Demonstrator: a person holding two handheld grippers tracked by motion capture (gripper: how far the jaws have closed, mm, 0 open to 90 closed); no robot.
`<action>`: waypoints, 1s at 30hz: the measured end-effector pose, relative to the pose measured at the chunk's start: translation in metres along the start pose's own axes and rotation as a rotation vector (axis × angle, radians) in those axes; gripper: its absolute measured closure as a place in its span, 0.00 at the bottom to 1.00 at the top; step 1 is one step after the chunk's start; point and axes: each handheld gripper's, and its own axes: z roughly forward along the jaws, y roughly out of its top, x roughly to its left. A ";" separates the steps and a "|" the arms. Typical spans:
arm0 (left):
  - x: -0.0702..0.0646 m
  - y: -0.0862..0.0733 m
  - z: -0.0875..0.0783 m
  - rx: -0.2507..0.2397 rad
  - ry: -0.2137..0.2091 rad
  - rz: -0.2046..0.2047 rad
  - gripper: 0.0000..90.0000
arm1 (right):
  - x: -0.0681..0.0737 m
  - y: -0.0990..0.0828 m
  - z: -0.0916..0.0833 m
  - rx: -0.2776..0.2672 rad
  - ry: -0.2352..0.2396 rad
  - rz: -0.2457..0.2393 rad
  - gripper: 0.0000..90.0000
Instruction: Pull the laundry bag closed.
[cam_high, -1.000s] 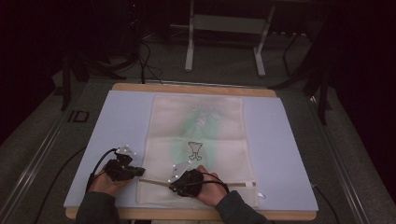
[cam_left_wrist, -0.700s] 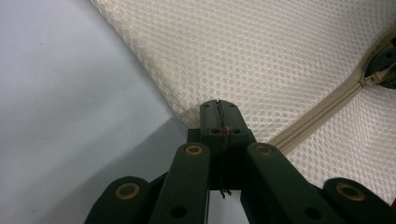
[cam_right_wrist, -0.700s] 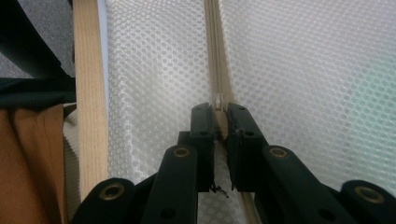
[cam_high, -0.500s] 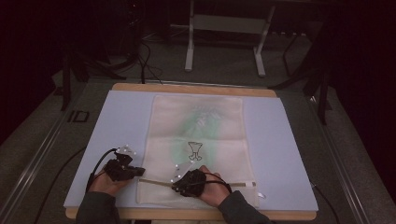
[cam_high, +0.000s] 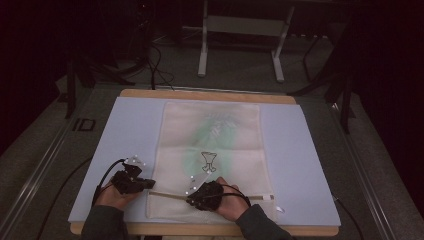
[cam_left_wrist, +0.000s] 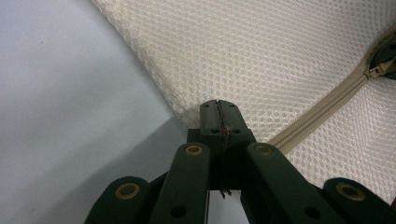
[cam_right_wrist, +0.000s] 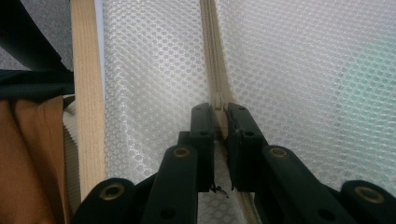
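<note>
Cream mesh, honeycomb-woven, makes up the laundry bag (cam_high: 212, 155) that lies flat in the middle of the high view on the pale blue mat (cam_high: 125, 130) covering the bench (cam_high: 207, 94). Something green shows faintly through its upper half. A zipper (cam_high: 170, 195) runs across the bag's near end, low in the frame.

The left claw (cam_left_wrist: 218, 112) is clenched on the bag's left corner, where the zipper tape ends; in the left gripper view its jaws meet with mesh pinched between them. This looks like an anchor, keeping the fabric taut so the zipper can travel without bunching.

The right claw (cam_right_wrist: 220, 116) sits lower centre in the high view, right on the zipper line. Its jaws are closed around the tape, probably on the slider's pull tab, though the tab itself is too hidden between the jaws to be sure. The two hands are spaced along one line, which suits a straight pull.
</note>
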 end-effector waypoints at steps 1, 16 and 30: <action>0.000 0.000 0.000 0.000 0.000 0.000 1.00 | 0.000 0.000 0.000 0.000 0.001 0.001 0.91; 0.000 0.000 0.000 0.000 0.000 0.000 1.00 | 0.000 -0.005 -0.005 0.012 -0.007 0.000 0.91; 0.000 0.000 0.000 0.001 0.001 0.000 1.00 | 0.000 -0.012 -0.010 0.017 -0.017 0.006 0.91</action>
